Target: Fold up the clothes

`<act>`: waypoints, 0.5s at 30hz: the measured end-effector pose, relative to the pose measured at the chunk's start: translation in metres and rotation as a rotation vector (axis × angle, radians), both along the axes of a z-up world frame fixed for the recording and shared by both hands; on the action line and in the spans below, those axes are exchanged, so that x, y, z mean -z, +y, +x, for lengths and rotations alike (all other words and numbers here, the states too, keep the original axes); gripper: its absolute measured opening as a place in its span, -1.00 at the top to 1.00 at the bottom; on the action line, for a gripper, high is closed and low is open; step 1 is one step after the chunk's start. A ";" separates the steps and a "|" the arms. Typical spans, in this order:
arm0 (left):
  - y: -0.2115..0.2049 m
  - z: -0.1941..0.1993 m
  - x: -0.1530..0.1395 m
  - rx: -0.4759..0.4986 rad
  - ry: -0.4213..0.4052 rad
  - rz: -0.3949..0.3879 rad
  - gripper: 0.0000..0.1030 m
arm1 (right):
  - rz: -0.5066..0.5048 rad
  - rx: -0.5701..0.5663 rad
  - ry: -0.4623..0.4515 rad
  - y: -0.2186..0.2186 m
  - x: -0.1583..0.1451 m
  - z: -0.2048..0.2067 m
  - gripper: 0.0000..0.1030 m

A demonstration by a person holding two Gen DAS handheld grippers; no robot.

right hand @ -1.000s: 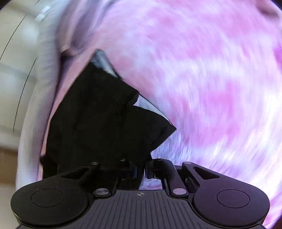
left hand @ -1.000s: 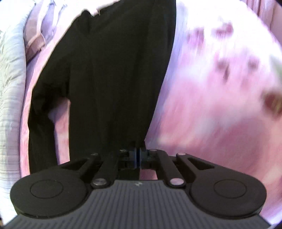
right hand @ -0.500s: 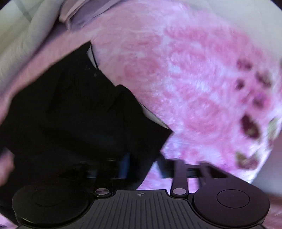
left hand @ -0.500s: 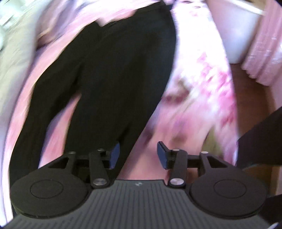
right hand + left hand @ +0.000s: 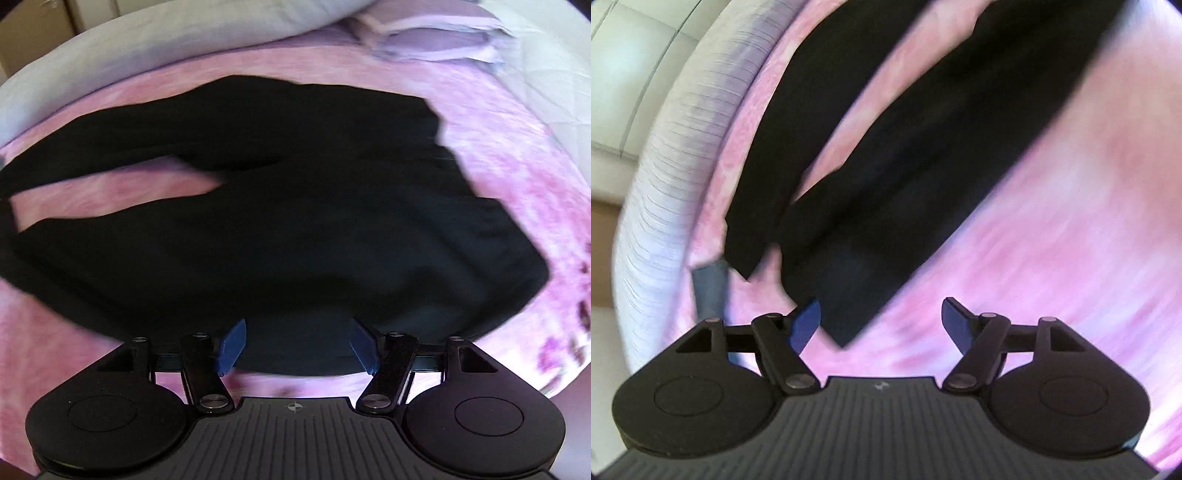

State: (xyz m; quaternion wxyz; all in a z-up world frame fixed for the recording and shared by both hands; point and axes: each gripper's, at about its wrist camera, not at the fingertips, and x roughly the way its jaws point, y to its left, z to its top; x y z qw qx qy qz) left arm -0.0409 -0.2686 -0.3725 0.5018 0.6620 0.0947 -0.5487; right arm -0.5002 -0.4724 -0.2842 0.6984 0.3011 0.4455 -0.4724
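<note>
Left gripper (image 5: 881,325): nearest element of the left wrist view; jaws spread wide with blue pads showing, pinching nothing, held above the pink bedspread (image 5: 1052,221).

Right gripper (image 5: 297,345): nearest element of the right wrist view; jaws spread wide, blue pads on either side of the near hem of the garment, with no cloth caught between them.

Black garment (image 5: 295,221): lies spread on the bedspread. In the right wrist view it fills the middle of the frame, its broad body toward the right and two long limbs running leftward, with a wedge of pink showing between them. In the left wrist view (image 5: 923,166) the limbs run on a diagonal from lower left to upper right; the end of one lies just ahead of the left pad, and the other ends a little farther left.

Grey piece (image 5: 709,288): small, beside the shorter limb's end, at the edge of the bedspread; too blurred to identify.

Pale bedding (image 5: 184,33): rumpled white cloth beyond the garment, bordering the pink bedspread.

Lilac pillow (image 5: 424,37): far right, next to the pale bedding.
</note>
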 end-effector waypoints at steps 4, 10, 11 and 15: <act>0.023 0.020 0.033 0.340 -0.036 0.055 -0.27 | 0.032 -0.019 0.026 0.038 0.019 0.063 -0.27; 0.014 0.031 0.046 0.458 -0.073 -0.015 -0.30 | 0.010 -0.079 0.081 0.059 0.045 0.120 -0.27; 0.011 0.035 0.047 0.449 -0.084 -0.027 -0.19 | -0.001 -0.099 0.096 0.058 0.047 0.122 -0.27; -0.004 0.039 0.057 0.434 -0.105 -0.008 0.48 | -0.023 -0.068 0.106 0.049 0.045 0.108 -0.27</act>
